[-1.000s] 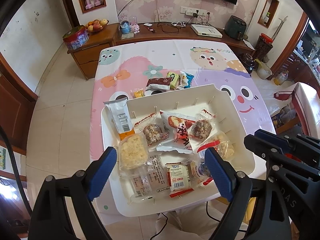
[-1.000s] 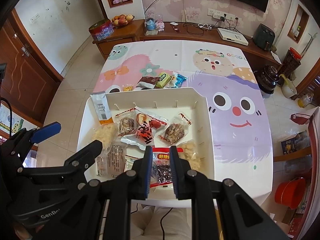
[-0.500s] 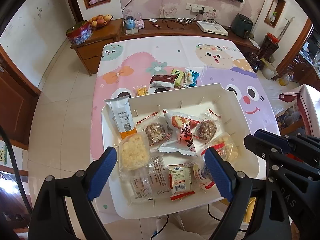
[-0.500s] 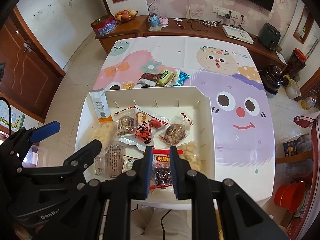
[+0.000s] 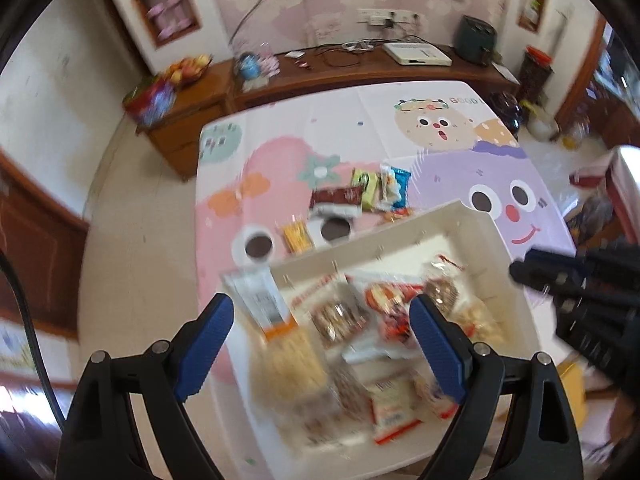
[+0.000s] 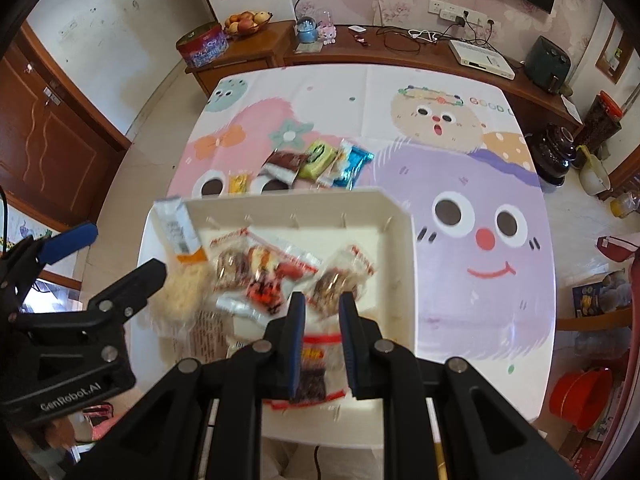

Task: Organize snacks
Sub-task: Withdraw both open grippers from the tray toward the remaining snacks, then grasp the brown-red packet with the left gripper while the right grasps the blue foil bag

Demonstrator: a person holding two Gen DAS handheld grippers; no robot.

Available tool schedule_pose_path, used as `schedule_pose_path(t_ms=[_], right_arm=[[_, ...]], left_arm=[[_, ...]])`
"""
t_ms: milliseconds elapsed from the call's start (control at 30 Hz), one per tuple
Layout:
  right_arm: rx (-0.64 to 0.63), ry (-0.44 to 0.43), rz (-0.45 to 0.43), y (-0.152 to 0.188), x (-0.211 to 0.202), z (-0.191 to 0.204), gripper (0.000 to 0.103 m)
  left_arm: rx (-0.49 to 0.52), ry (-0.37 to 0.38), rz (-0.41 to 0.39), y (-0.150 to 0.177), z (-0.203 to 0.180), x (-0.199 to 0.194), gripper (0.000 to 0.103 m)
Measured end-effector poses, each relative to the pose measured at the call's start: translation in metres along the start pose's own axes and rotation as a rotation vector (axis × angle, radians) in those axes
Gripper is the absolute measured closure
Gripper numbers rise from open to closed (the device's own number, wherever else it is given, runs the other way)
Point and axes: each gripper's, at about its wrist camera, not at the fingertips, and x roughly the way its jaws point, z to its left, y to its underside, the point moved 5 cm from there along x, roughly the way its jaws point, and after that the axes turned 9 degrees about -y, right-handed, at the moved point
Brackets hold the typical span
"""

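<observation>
A white tray [image 6: 400, 216] full of wrapped snacks sits at the near edge of the bench [image 6: 460, 128]. Just beyond its far rim lie the loose snacks: a brown packet [image 6: 285, 165], a green packet [image 6: 317, 159], a blue packet [image 6: 354, 166] and a small yellow packet [image 6: 237, 182]. The left gripper [image 5: 320, 344] hangs over the tray, fingers wide apart and empty. The right gripper [image 6: 321, 340] hangs over the tray's near side, fingers nearly together with a narrow gap, gripping nothing. The loose packets lie straight ahead of both, their long axes running roughly away from the fingers; the left seems slightly nearer.
</observation>
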Motion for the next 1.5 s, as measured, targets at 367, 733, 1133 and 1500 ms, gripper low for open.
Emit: schedule_pose_path(t_ms=[367,733,1133,1500], right_arm=[[0.077,-0.087,0.021,-0.109,0.040,-0.043,0.080],[0.197,-0.145,0.236,-0.143,0.168,-0.072,0.077],[0.200,-0.057,0.294,-0.144,0.212,-0.074,0.073],[0.209,-0.052,0.298,-0.143,0.215,-0.090,0.071]], left_arm=[[0.312,-0.014,0.016,-0.086,-0.006,0.073,0.014],[0.532,0.008,0.196,-0.092,-0.045,0.188,0.014],[0.550,0.038,0.277,-0.095,-0.056,0.230,0.013],[0.613,0.030,0.291,-0.089,-0.067,0.250,0.014]])
